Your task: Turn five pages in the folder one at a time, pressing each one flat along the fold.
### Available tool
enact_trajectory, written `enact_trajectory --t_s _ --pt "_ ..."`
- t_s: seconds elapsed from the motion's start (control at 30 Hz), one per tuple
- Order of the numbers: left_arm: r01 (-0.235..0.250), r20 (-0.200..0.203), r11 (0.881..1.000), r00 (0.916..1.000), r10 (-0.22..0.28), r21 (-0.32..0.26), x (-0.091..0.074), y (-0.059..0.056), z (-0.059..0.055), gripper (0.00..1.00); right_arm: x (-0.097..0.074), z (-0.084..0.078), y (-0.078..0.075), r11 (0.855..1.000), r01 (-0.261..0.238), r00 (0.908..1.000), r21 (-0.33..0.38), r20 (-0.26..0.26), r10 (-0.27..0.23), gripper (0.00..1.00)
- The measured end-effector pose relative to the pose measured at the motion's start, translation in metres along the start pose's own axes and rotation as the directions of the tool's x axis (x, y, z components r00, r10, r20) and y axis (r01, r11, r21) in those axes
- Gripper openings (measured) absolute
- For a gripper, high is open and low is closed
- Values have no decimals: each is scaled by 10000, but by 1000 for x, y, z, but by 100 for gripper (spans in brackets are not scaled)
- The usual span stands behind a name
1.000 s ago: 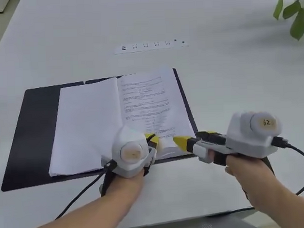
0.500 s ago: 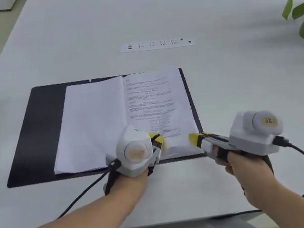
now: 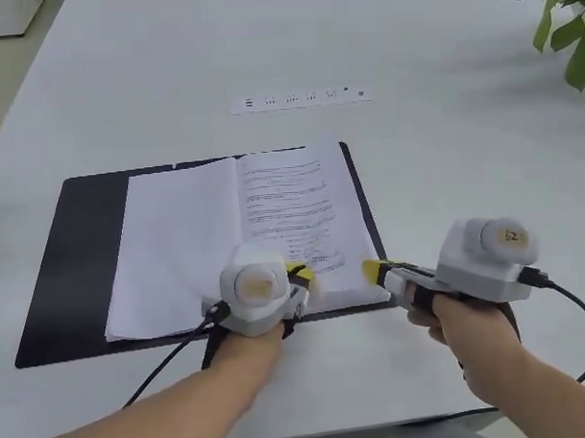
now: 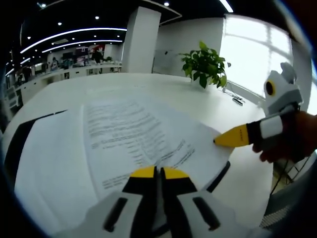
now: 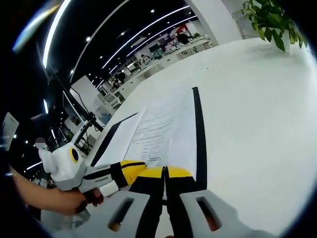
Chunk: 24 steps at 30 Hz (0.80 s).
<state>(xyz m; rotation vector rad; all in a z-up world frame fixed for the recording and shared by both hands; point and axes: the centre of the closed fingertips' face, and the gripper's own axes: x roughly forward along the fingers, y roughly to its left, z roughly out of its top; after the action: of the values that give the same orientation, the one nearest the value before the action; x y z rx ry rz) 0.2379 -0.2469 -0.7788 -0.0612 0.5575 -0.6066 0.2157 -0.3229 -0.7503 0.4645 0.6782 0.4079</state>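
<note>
Lifting the light, limp page [image 3: 288, 214] calls for a lower-right corner pinch; left gripper [image 3: 297, 273] and right gripper [image 3: 372, 269] both have jaws together.

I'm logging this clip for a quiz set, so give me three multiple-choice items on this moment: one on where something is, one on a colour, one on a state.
1. Where does the power strip lie? A) beyond the folder B) on the folder C) under a gripper
2. What colour is the folder's cover? A) red B) black C) green
3. How do the left gripper's jaws stand? A) wide open B) shut C) clamped on a pen
Key: 1 A, it sits on the table past the folder's far edge; 2 B, black shows around the pages; 3 B, they meet with no gap in the left gripper view.
</note>
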Motion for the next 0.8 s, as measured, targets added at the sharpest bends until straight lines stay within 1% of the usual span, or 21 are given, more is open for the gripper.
enact_trajectory --t_s 0.03,0.07,0.13,0.23,0.37,0.47,0.53,0.6,0.63,0.7,0.8 --pt "-24 -87 10000 10000 24 30 -2 2 0 1 -1 0 -1 9999 9 10000 132 21 -9 0" --pt "-1 -146 10000 9999 0 -11 -4 2 -1 1 -2 0 -1 9999 14 10000 166 19 -15 0" --pt "187 -278 9997 9994 -191 -129 -7 1 -3 3 -3 2 -1 9994 -3 9999 338 106 0 0" --pt "232 -580 9996 9981 -224 131 -16 2 -6 6 -4 3 4 9981 -101 9997 605 225 88 0" --pt "249 -887 9994 9958 -227 233 -30 6 -9 15 -8 8 13 9967 -256 9987 774 456 221 0" --pt "265 -1191 9988 9926 -214 420 -45 12 -13 20 -10 12 22 9947 -484 9970 902 644 427 0" --pt "262 -1176 9981 9929 -194 564 -54 15 -13 20 -11 14 26 9943 -543 9963 921 711 478 0" --pt "199 -1083 9976 9940 -125 669 -69 22 -11 20 -13 18 32 9918 -684 9943 1078 893 588 0" --pt "154 -1077 9979 9941 -85 633 -73 24 -11 22 -14 20 35 9907 -760 9931 1125 972 651 0" --pt "118 -893 9991 9960 -82 400 -86 29 -8 24 -15 23 42 9887 -874 9913 1216 1091 742 0" --pt "60 -637 9993 9980 -38 356 -104 35 -3 26 -15 27 57 9866 -1073 9882 1228 1223 922 0"
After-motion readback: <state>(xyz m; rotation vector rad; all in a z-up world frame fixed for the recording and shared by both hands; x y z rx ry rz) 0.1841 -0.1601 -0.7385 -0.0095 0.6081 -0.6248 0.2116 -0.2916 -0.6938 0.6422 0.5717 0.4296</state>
